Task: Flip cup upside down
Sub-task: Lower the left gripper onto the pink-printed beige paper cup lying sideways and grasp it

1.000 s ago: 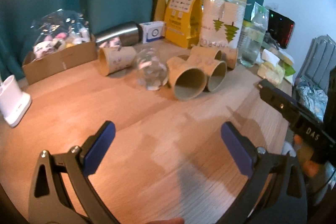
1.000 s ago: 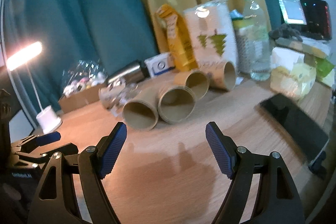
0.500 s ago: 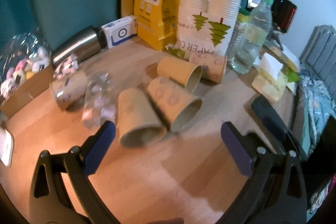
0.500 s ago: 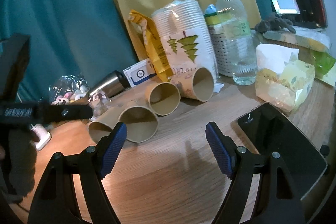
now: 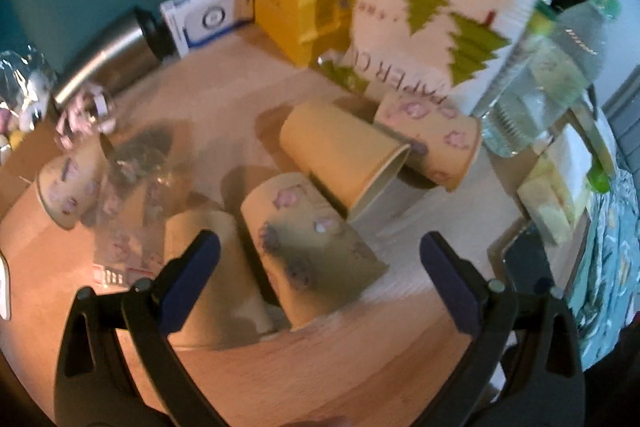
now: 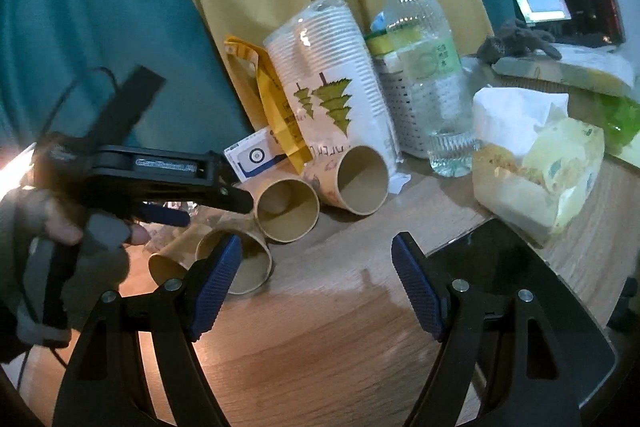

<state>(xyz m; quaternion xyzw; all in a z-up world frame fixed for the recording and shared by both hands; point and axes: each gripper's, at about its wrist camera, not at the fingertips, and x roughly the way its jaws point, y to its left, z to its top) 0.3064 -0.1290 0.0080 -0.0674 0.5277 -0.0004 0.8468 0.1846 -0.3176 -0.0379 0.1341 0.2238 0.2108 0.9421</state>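
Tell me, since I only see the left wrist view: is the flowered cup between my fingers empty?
Observer: The right wrist view looks into the cup's mouth. What shows of the inside is empty, though a finger hides part of it.
Operator: Where's my other tool?
Observer: The right gripper is open and holds nothing. It hangs over the table, facing the cup mouths.
Operator: Am I touching the cup?
Observer: From that side the left gripper is open and sits above the cups. I can't tell whether it touches.
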